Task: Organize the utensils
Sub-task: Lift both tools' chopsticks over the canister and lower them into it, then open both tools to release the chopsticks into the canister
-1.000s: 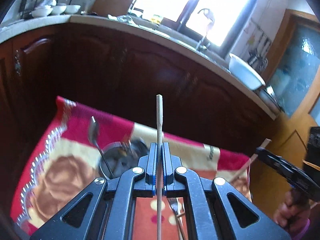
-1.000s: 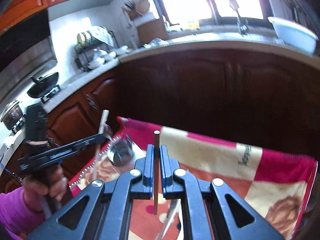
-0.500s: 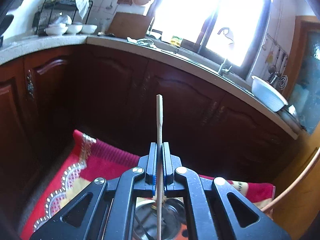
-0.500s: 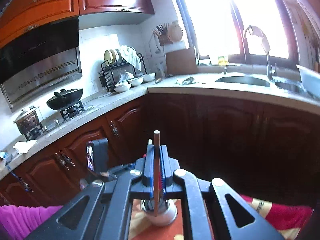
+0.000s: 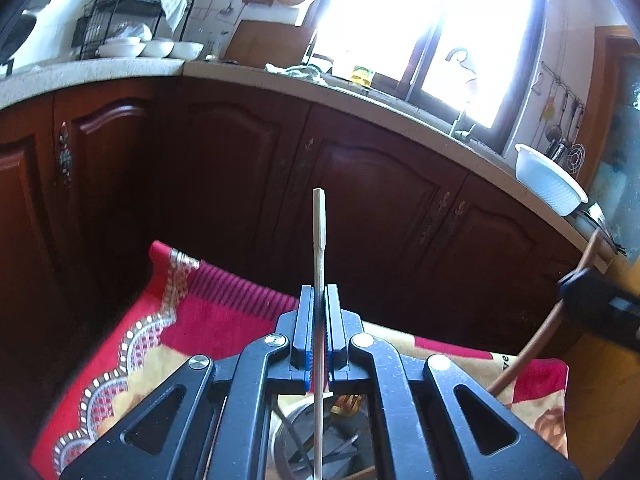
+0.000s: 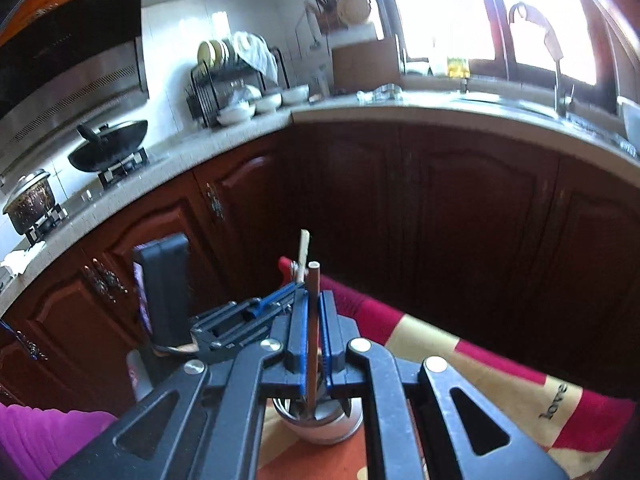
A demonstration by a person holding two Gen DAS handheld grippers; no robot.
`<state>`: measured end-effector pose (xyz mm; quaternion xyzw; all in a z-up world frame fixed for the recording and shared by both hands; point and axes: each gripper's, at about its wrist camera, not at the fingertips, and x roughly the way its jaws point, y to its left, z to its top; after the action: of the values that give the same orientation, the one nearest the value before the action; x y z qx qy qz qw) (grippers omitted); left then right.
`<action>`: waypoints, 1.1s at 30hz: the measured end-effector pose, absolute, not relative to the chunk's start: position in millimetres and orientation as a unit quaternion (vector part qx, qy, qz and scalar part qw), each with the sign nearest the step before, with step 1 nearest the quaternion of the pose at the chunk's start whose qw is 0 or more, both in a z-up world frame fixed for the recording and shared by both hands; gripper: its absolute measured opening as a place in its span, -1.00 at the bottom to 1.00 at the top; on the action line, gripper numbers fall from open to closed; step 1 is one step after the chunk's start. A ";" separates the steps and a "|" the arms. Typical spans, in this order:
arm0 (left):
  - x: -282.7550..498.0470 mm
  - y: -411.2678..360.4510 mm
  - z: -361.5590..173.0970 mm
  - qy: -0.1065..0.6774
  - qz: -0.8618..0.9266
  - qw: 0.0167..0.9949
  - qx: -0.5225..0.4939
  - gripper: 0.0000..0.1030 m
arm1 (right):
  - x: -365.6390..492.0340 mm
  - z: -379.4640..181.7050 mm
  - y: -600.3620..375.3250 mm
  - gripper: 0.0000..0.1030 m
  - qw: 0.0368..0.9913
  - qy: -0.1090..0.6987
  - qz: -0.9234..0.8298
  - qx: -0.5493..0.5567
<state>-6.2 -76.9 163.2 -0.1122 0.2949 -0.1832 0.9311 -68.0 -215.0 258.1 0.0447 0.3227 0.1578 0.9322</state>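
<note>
My left gripper is shut on a pale wooden chopstick that stands upright, its lower end over a steel utensil cup holding cutlery. My right gripper is shut on a dark brown chopstick, also upright, its lower end in the same steel cup. The left gripper with its pale chopstick shows in the right wrist view, close to the left of the right gripper. The brown chopstick and the right gripper's body show at the right edge of the left wrist view.
A red and cream patterned cloth covers the table under the cup. Dark wooden kitchen cabinets stand behind, with a counter, dish rack, wok, sink tap and a white bowl.
Both grippers have tilted up and come over the steel cup, each still holding its chopstick. The two grippers now sit close together with the cup directly beneath them.
</note>
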 end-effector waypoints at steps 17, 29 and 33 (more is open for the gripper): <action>-43.3 -68.4 166.5 0.313 -0.198 0.923 -0.107 -0.01 | -69.9 225.7 -224.8 -0.58 0.914 0.371 0.145 0.072; -82.6 -71.9 177.5 0.318 -0.203 0.923 -0.075 0.31 | -108.6 223.3 -256.4 -0.51 0.915 0.368 0.131 0.101; -95.3 -79.1 179.2 0.322 -0.208 0.921 -0.065 0.31 | -122.2 215.3 -269.1 -0.51 0.913 0.376 0.122 0.104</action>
<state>-95.3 -79.1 179.2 -0.0650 0.3224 -0.2084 0.9211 -122.2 -269.1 215.3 0.1037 0.3757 0.1217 0.9128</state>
